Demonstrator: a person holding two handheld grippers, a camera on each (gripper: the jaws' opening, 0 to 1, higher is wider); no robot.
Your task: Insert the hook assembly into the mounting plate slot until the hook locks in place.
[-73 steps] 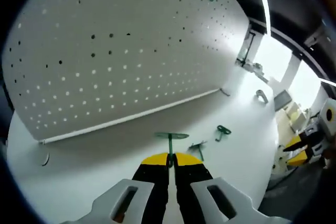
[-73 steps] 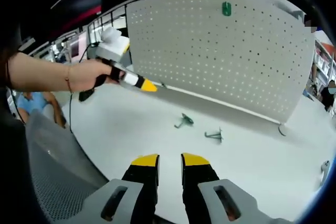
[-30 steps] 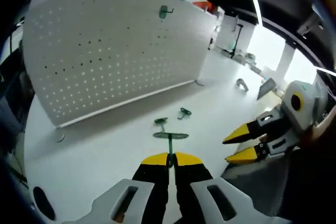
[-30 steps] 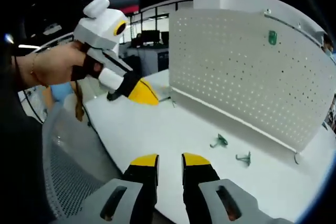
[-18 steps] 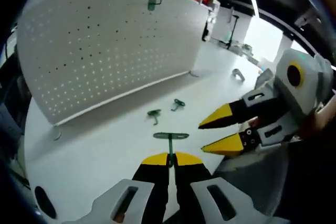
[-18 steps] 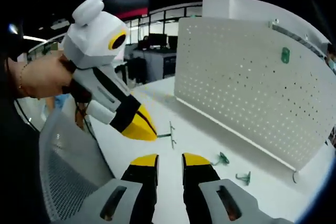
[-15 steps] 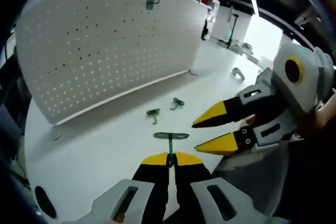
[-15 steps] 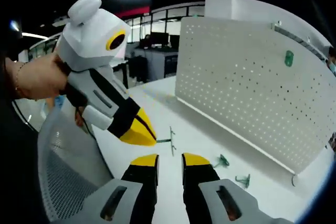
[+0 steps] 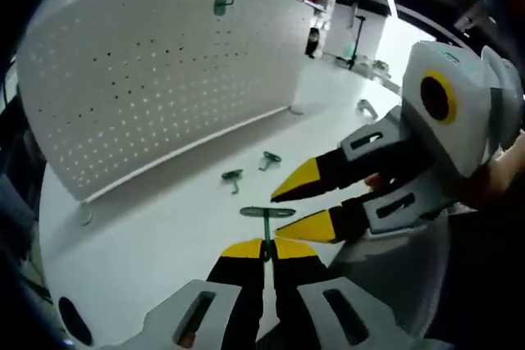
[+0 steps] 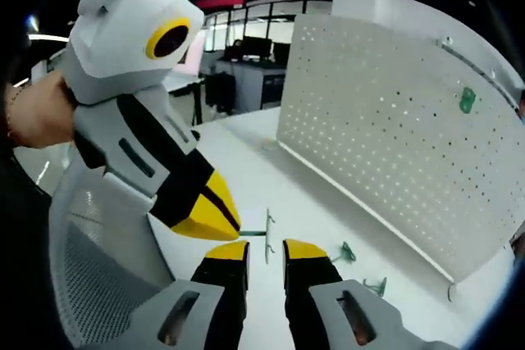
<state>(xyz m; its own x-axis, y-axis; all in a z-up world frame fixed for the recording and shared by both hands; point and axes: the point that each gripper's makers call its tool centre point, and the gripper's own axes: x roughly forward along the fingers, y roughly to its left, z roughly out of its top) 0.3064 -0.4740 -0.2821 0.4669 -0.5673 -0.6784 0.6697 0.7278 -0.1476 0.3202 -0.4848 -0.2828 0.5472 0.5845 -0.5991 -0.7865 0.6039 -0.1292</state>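
Observation:
My left gripper point(image 9: 264, 248) is shut on the stem of a green hook assembly point(image 9: 266, 217), whose flat cross-plate stands just beyond the yellow tips. My right gripper point(image 9: 277, 215) reaches in from the right, open, its two yellow tips on either side of the plate's right end. In the right gripper view the left gripper point(image 10: 223, 224) comes in from the left with the hook assembly point(image 10: 267, 238) right above my open right gripper point(image 10: 265, 252). The white perforated mounting plate point(image 9: 164, 79) stands upright behind, and its face point(image 10: 385, 129) carries one green hook point(image 10: 467, 100).
Two loose green hooks point(image 9: 232, 176) point(image 9: 269, 158) lie on the white table point(image 9: 148, 235) before the plate. A green hook point(image 9: 220, 6) hangs high on the plate. A metal hook point(image 9: 363, 106) lies far right. A grey mesh chair back point(image 10: 90, 284) and a hand point(image 10: 33, 112) are at left.
The right gripper has closed in on the left one until its open tips flank the held hook's plate. The left gripper keeps its hold on the hook.

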